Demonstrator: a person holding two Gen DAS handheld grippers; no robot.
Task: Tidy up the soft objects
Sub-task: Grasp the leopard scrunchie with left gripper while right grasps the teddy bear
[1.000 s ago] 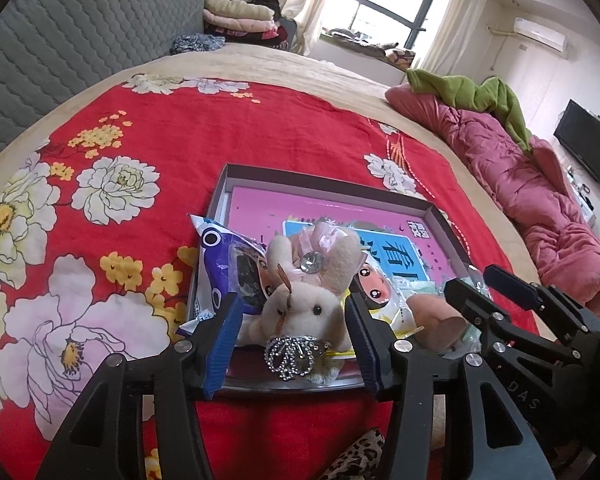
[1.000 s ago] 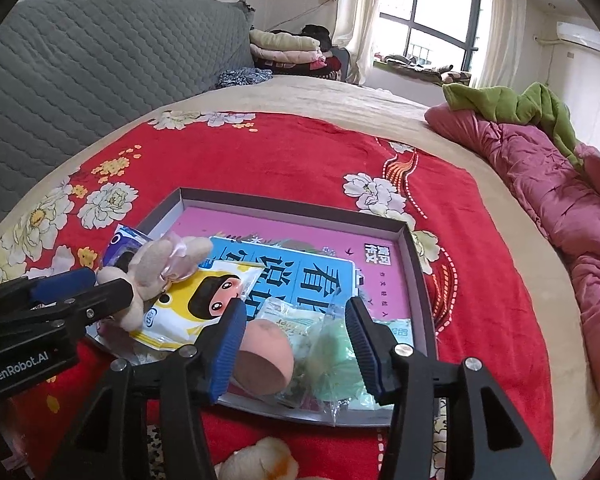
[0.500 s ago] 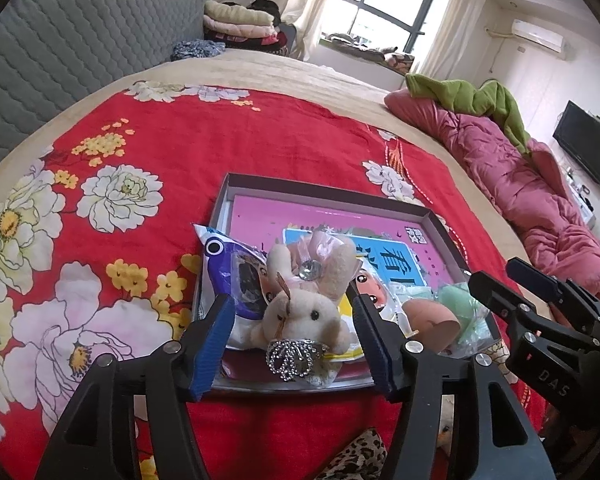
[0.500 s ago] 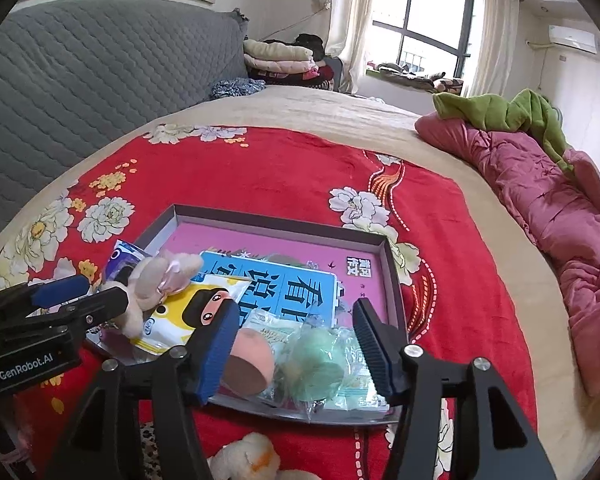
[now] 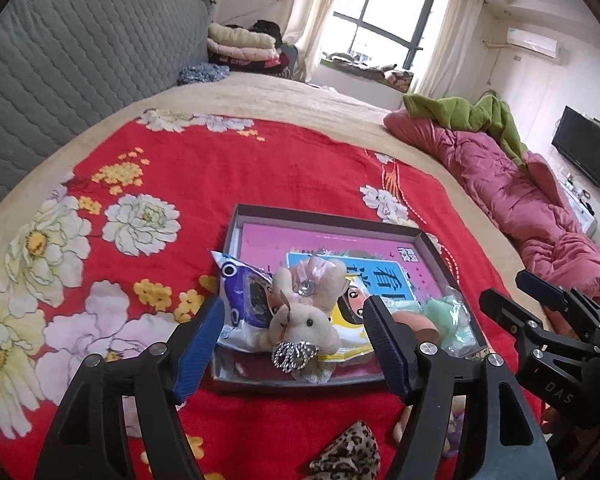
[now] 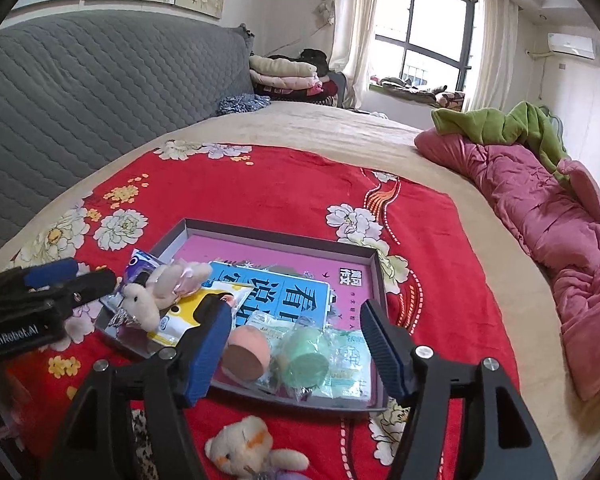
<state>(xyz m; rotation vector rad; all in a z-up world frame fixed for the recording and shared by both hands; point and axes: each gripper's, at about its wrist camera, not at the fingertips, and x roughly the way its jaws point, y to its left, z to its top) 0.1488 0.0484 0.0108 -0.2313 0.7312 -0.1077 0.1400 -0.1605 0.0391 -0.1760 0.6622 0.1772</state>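
1. A wide bed (image 6: 308, 128) fills both views, covered by a tan sheet with a red floral blanket (image 5: 228, 176) spread over the middle.
2. A shallow grey tray (image 5: 328, 217) with a pink printed floor lies on the red blanket, near the front edge of the views.
3. Inside the tray, a beige plush rabbit (image 5: 304, 312) with a glittery bow lies on snack packets; just beside it sit a peach-coloured soft ball (image 6: 246, 354) and a green soft ball (image 6: 306, 360) in clear wrapping.
4. The left gripper (image 5: 296, 344) hangs above the rabbit, its fingers opening and clear of the toy on both sides.
5. The right gripper (image 6: 296, 354) hangs above the two balls, its fingers also opening, touching neither.
6. A small white plush bear (image 6: 244, 448) lies on the blanket in front of the tray, and a leopard-print item (image 5: 348, 456), perhaps fabric, lies near it.
7. A grey quilted headboard (image 6: 100, 84) runs along the left side.
8. A crumpled pink quilt (image 5: 520, 196) with a green blanket (image 5: 472, 114) on top lies along the right edge of the bed.
9. Folded bedding (image 6: 284, 74) is stacked at the far end, beside a curtained window (image 5: 384, 26).
10. An air conditioner (image 5: 534, 40) and a dark television (image 5: 584, 156) hang on the right wall.
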